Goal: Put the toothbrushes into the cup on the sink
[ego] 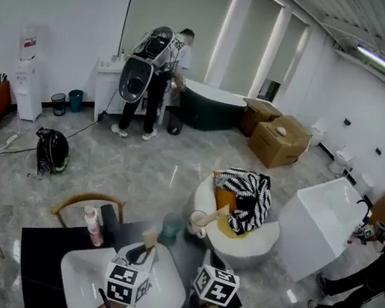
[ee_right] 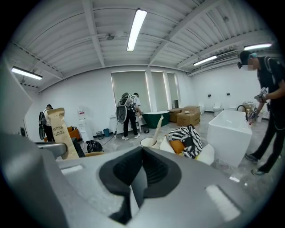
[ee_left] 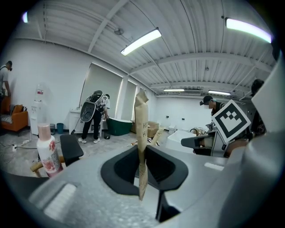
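Tight over the white sink basin (ego: 83, 274): left gripper (ee_left: 142, 165) and right gripper (ee_right: 135, 180) hang side by side above it, and the left one pinches a paper-wrapped toothbrush (ee_left: 141, 129) sticking straight up. Pink bottle (ego: 93, 225) stands at the far-left rim. A white cup (ego: 198, 225) with 1 packet in it stands far right, a blurry teal cup (ego: 172, 225) just beside it. Between bottle and teal cup the dark tabletop (ego: 42, 256) looks open.

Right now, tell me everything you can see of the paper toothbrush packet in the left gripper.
The toothbrush packet is a slim sleeve of brown, kraft-looking paper, crimped at the top, with dark print reading TOOTH BRUSH down one face. It stands upright, clamped edge-on between the jaws of the left gripper, with most of it rising above them. Nothing else touches it.
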`<state>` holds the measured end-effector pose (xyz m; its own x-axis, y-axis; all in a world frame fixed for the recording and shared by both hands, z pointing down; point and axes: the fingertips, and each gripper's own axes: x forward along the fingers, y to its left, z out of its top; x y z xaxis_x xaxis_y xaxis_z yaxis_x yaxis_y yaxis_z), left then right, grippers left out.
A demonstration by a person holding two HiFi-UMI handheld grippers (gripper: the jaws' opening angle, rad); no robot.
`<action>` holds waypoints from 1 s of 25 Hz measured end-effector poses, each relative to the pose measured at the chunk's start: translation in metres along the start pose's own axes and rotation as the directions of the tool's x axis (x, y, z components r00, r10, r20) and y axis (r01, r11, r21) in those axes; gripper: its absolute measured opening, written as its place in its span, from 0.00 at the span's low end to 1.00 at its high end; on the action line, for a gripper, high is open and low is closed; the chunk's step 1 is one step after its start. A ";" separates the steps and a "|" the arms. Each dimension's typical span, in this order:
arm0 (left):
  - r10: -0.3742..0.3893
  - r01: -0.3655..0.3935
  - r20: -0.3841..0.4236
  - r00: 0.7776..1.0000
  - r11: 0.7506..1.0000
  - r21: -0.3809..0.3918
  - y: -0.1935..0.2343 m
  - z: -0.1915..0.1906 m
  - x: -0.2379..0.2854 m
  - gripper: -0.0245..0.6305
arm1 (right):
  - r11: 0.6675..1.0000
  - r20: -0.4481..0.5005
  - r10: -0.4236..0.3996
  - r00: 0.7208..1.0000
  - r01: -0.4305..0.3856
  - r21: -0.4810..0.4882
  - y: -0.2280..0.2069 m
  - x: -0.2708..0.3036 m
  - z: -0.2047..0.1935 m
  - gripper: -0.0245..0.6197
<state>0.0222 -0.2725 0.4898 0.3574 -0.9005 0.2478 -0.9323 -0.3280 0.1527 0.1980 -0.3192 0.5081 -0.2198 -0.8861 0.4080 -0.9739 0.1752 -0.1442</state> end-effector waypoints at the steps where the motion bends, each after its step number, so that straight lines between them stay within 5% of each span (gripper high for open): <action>1: -0.005 0.005 0.000 1.000 1.000 0.000 -0.001 0.000 0.000 0.12 | 1.000 -0.001 0.003 1.000 -0.003 0.001 0.002 -0.002 -0.001 0.05; 25: -0.072 0.073 -0.032 0.997 0.996 0.044 -0.028 0.000 0.021 0.12 | 0.999 0.014 0.029 0.999 -0.030 0.014 0.010 -0.023 -0.003 0.04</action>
<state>0.0553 -0.2825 0.4906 0.4253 -0.8649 0.2667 -0.9051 -0.4055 0.1280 0.1927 -0.2962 0.4997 -0.2476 -0.8863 0.3913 -0.9661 0.1952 -0.1692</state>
